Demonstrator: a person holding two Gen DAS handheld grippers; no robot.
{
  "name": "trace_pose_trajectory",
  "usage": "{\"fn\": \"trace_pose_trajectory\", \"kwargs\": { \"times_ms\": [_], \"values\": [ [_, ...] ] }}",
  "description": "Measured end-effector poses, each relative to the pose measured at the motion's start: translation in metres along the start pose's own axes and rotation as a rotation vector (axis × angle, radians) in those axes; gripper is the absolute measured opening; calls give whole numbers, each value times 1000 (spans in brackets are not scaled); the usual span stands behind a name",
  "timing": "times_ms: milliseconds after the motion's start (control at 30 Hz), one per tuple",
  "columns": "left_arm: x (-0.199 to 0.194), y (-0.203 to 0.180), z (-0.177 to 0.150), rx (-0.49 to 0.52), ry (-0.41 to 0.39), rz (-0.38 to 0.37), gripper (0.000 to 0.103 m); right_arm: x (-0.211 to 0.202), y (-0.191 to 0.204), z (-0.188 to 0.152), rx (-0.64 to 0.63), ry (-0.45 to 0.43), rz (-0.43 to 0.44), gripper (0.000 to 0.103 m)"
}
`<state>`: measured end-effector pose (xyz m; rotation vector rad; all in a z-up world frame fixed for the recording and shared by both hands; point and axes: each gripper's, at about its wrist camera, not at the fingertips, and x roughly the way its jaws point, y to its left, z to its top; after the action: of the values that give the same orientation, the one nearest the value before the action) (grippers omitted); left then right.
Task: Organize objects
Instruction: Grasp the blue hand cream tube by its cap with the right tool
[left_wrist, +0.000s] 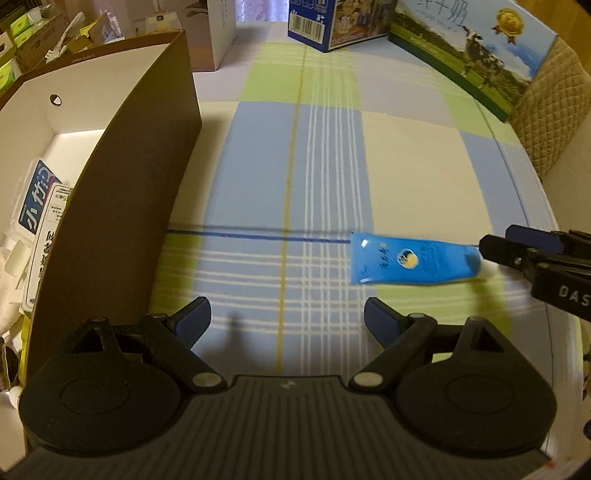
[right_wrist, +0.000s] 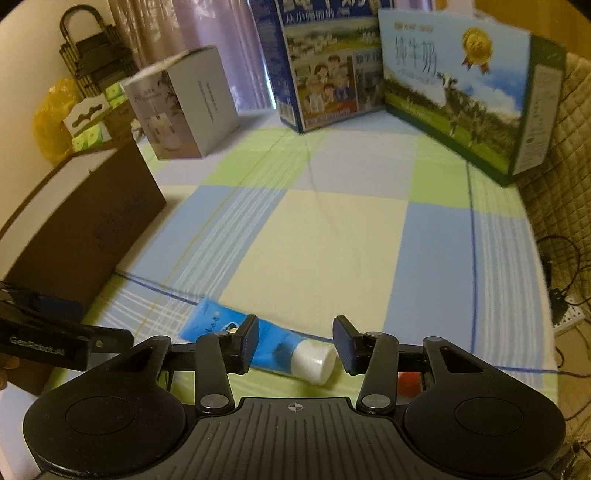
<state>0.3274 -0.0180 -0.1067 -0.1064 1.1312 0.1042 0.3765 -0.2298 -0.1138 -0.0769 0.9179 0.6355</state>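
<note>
From the left wrist camera, the left gripper (left_wrist: 287, 314) hangs above the checked cloth (left_wrist: 406, 166) with its fingers spread wide and nothing between them. Just left of the left finger rises the brown wall of an open box (left_wrist: 110, 192), with a few packets lying inside it. Ahead and to the right of the right finger lies the blue tube (left_wrist: 413, 260), flat on the cloth. The right gripper (left_wrist: 517, 247) reaches in from the right edge at the tube's far end; whether its fingers touch the tube cannot be told from here, as that end is blurred.

From the right wrist camera, the right gripper (right_wrist: 295, 345) has its fingers spread, and the tube (right_wrist: 273, 341) lies crosswise between them. The white cap (right_wrist: 314, 362) sits nearer the right finger, while the blue body passes behind the left finger and out to its left. The fingers look close to the tube but not yet closed on it. The box (right_wrist: 85, 221) stands well off to the left, past the left gripper (right_wrist: 55, 332).

The step in hand seems to be picking up the tube for the box. To do it well, the fingers should come down until their pads flank the firm part next to the cap, then close squarely. The soft body would squash and could slip.
</note>
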Motion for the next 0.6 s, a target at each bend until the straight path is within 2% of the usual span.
{"fn": "trace_pose_trajectory", "kwargs": {
  "times_ms": [167, 367, 500, 600],
  "values": [
    [8, 0, 6, -1, 13, 6, 88, 23, -10, 0, 29, 66, 56, 43],
    [13, 2, 5, 7, 33, 8, 88, 15, 3, -12, -7, 129, 138, 43],
    [18, 4, 4, 9, 43, 21, 88, 11, 19, -14, -95, 121, 120, 43],
    [21, 5, 3, 7, 51, 28, 88, 20, 35, -17, -211, 139, 73, 44]
  ]
}}
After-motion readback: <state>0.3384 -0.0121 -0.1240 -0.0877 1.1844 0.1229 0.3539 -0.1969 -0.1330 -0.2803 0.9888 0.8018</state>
